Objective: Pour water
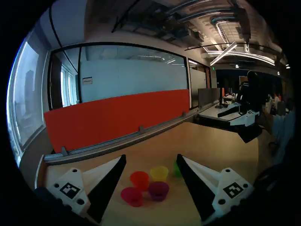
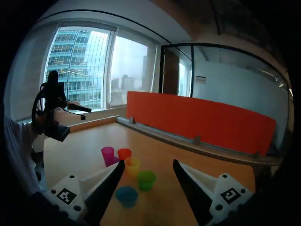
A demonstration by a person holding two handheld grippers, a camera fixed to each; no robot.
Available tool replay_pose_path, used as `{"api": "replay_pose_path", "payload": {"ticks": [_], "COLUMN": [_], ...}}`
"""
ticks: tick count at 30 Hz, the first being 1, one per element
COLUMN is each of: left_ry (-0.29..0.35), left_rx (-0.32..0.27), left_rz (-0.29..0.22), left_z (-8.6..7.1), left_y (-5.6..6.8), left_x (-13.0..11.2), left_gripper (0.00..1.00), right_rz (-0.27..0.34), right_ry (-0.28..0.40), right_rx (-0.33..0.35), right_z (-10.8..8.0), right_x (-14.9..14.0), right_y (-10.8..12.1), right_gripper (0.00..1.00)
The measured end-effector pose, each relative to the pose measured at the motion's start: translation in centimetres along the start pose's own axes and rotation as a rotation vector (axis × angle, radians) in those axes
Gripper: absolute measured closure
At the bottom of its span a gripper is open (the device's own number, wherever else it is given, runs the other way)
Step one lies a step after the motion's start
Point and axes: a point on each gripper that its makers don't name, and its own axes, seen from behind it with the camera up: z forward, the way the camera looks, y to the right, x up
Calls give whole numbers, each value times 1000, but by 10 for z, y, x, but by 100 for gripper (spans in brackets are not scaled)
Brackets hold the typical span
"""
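Note:
Several small coloured plastic cups stand clustered on a wooden table [image 1: 210, 143]. In the left gripper view they are an orange cup [image 1: 140, 179], a yellow cup [image 1: 159, 173], a pink cup [image 1: 132, 196], a purple cup [image 1: 158, 190] and a green cup [image 1: 176, 169] half hidden by one finger. My left gripper [image 1: 150, 156] hovers open above them. The right gripper view shows a purple cup [image 2: 108, 153], an orange cup [image 2: 124, 153], a yellow cup [image 2: 132, 165], a green cup [image 2: 146, 179] and a blue cup [image 2: 126, 196] below my open right gripper [image 2: 148, 162]. Whether any cup holds water cannot be told.
An orange partition [image 2: 203, 120] with a metal rail runs along the table's far edge. The other gripper [image 1: 235, 113] is held up across the table, and in the right gripper view the left gripper [image 2: 85, 113] hangs in front of the windows [image 2: 79, 64]. Office desks [image 1: 214, 111] stand beyond.

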Motion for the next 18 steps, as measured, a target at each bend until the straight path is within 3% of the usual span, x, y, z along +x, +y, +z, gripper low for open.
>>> {"api": "replay_pose_path", "payload": {"ticks": [18], "left_ry": [-47], "left_rx": [-56], "left_rz": [-20], "left_z": [15], "left_y": [17], "left_x": [-33], "left_gripper": [0], "right_rz": [-19], "right_ry": [-101], "right_rx": [77], "right_z": [14], "right_x": [-49], "right_y": [-21], "right_gripper": [0]}}
